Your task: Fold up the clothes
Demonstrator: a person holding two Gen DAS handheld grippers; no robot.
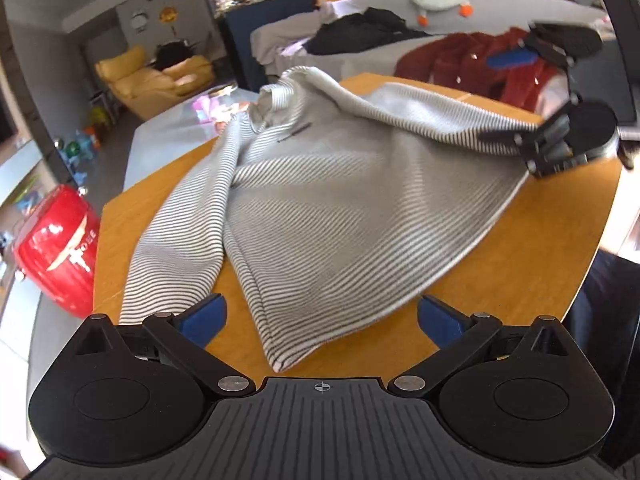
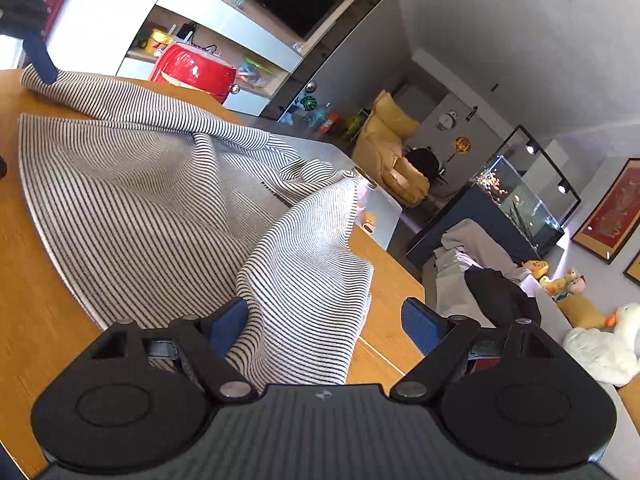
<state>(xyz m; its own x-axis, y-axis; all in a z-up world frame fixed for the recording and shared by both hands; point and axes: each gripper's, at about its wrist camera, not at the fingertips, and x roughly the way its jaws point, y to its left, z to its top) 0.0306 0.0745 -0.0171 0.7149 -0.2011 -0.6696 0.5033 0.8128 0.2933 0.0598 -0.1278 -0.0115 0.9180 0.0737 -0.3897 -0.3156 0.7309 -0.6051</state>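
Note:
A white shirt with thin black stripes [image 1: 320,200] lies spread and rumpled on an orange wooden table [image 1: 540,248]. My left gripper [image 1: 322,320] is open at the near edge, and the shirt's bottom corner lies loose between its blue fingers [image 1: 208,320]. My right gripper [image 1: 498,98] is at the shirt's far right side. In the right wrist view the right gripper [image 2: 326,326] is open wide, with a fold of the striped shirt [image 2: 304,288] draped between the jaws against the left finger [image 2: 228,326]. One blue left-gripper finger [image 2: 40,56] touches the shirt's far corner.
A red jacket [image 1: 460,64] and a black garment [image 1: 360,32] lie on a grey sofa behind the table. A red drum-shaped case [image 1: 60,248] stands left of the table. A grey low table [image 1: 168,136] and a yellow armchair [image 1: 152,80] sit beyond.

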